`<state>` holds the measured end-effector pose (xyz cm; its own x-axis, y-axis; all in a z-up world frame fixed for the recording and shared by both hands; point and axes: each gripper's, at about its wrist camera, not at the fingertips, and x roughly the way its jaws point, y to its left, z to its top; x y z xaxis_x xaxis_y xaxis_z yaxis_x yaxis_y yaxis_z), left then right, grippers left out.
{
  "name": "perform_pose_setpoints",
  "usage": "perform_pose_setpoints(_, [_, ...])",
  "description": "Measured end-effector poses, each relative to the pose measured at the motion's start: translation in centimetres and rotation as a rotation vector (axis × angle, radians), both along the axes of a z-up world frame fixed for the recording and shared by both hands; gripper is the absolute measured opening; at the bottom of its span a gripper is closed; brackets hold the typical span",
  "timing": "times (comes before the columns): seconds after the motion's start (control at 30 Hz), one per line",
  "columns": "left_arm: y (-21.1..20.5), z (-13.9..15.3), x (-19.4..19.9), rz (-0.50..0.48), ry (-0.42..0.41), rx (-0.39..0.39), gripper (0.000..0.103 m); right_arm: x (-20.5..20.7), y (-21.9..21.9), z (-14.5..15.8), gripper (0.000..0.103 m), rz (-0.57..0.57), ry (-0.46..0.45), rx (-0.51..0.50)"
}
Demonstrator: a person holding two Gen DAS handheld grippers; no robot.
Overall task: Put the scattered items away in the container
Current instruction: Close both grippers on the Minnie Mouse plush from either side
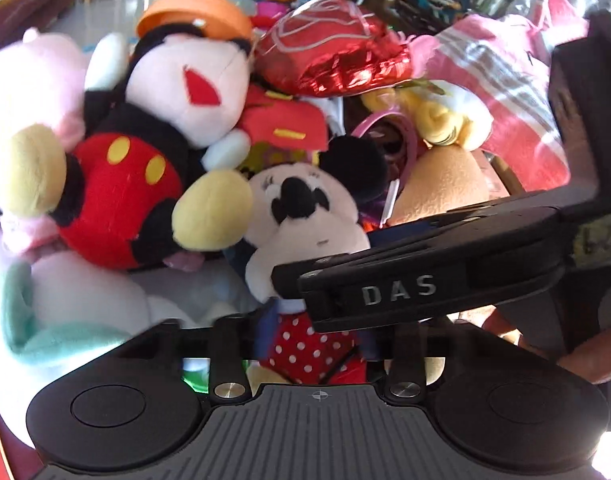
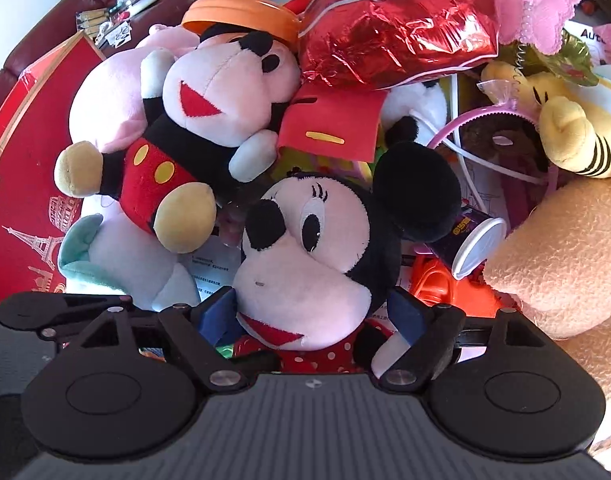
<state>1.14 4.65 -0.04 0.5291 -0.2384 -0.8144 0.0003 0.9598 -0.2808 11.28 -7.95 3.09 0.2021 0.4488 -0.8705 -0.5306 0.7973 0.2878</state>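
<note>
Blue pads lined the right gripper (image 2: 311, 320), and they sat on either side of the black-eared Minnie Mouse plush in a red polka-dot dress (image 2: 317, 248), pinching it at the neck and body. The left gripper (image 1: 317, 344) was near the same doll; I could not tell whether its fingers were spread or pressed together, for the other tool's black arm crossed in front.

The doll was atop a heap of toys, touching the Mickey Mouse plush in red shorts (image 2: 193, 120), with a crumpled red foil balloon (image 2: 397, 20) beyond. To my eye, the step was settling the doll in; easing it down low before letting go would keep it from rolling off.

The arm read "DAS" (image 1: 399, 292). A red printed box (image 2: 21, 184) beside the heap showed an Eiffel Tower drawing and letters ending "ECTION".
</note>
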Motion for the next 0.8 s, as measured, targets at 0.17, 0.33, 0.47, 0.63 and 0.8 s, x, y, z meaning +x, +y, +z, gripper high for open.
perform_pose_setpoints(0.17, [-1.6, -1.8, 1.1, -0.023, 0.017, 0.120, 0.089, 0.1, 0.9, -0.8, 0.088, 0.001, 0.022, -0.008])
perform_pose_setpoints(0.33, [-1.4, -2.9, 2.1, -0.046, 0.030, 0.079, 0.091, 0.7, 0.6, -1.7, 0.096, -0.016, 0.045, -0.006])
perform_pose_setpoints(0.47, [-1.5, -3.8, 2.7, -0.055, 0.041, 0.071, 0.087, 1.1, 0.4, -1.8, 0.096, -0.020, 0.085, 0.000])
perform_pose_setpoints(0.63, [-1.6, -4.2, 2.8, -0.064, 0.033, 0.076, 0.087, 1.1, 0.7, -1.9, 0.092, -0.007, 0.104, 0.011])
perform_pose_setpoints(0.8, [-1.6, -4.8, 3.1, -0.064, 0.039, 0.080, 0.088, 0.5, 2.1, -2.5, 0.089, 0.019, 0.074, -0.012])
